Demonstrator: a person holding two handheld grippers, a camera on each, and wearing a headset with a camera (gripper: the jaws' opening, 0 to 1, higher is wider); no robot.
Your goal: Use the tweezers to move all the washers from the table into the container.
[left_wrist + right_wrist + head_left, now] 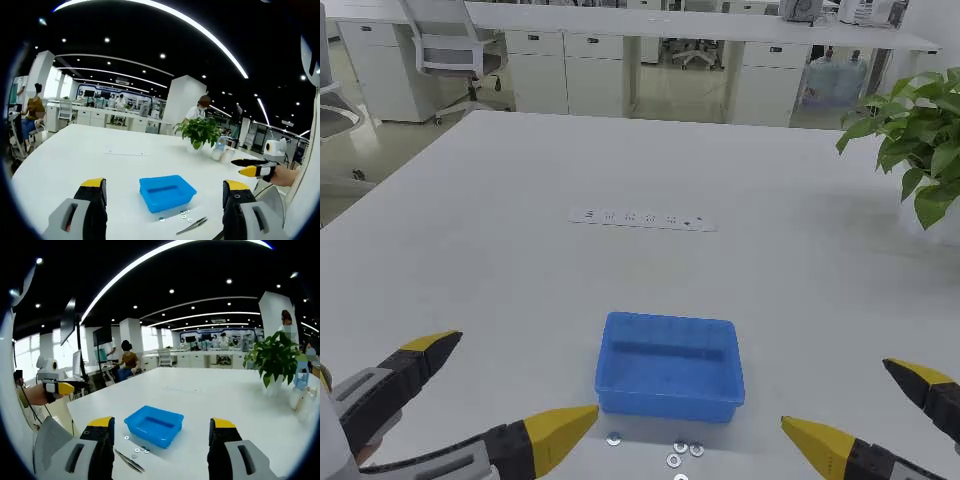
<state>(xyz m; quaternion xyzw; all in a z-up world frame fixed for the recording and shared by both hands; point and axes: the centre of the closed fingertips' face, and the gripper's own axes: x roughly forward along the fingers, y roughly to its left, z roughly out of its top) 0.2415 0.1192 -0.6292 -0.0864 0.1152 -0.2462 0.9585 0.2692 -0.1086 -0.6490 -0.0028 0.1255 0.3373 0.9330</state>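
The left gripper (525, 375) and right gripper (836, 394) hang wide open, empty, since the slim metal tweezers (192, 225) lie untouched beside small silver washers (680, 447), just before the blue rectangular plastic container (669, 365)

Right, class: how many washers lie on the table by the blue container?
5. One washer sits alone off the container's near-left corner; four more cluster to its right, the lowest cut by the frame edge. More may be hidden below.
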